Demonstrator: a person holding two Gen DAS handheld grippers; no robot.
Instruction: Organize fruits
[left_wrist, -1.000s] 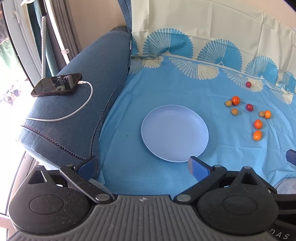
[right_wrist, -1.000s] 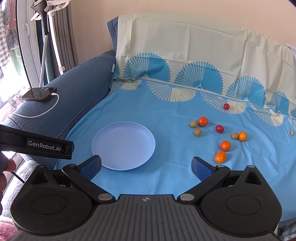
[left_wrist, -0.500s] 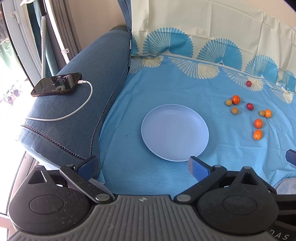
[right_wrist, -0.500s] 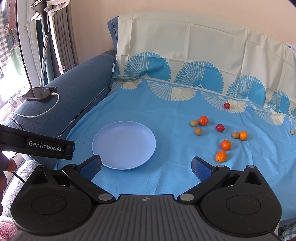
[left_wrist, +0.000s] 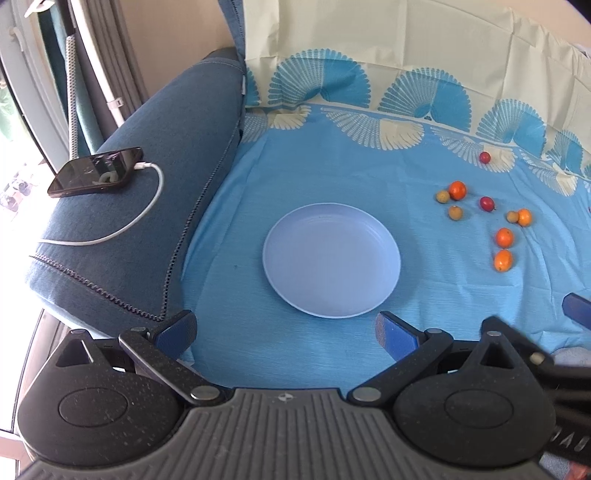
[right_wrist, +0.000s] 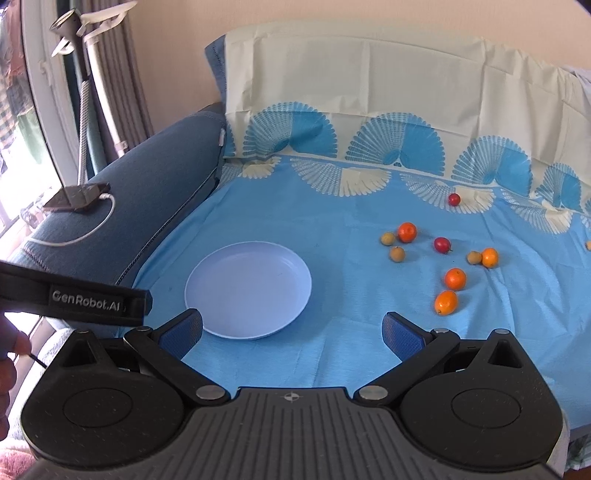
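Observation:
An empty pale blue plate (left_wrist: 331, 260) (right_wrist: 248, 289) lies on the blue cloth. Several small fruits lie scattered to its right: orange ones (left_wrist: 504, 259) (right_wrist: 446, 302), red ones (left_wrist: 487, 203) (right_wrist: 442, 244) and tan ones (left_wrist: 455, 212) (right_wrist: 397, 253). My left gripper (left_wrist: 284, 330) is open and empty, just short of the plate's near rim. My right gripper (right_wrist: 291, 330) is open and empty, near the plate's right front, with the fruits ahead to the right.
A blue sofa armrest (left_wrist: 147, 206) stands at the left with a black phone (left_wrist: 96, 171) and white cable on it. A cream and blue patterned cloth covers the seat and backrest (right_wrist: 369, 103). My left gripper's body (right_wrist: 74, 299) shows at the right view's left edge.
Both views have shifted slightly closer toward the plate and fruits; the right gripper has moved a little forward. Nothing was grasped or moved on the cloth.

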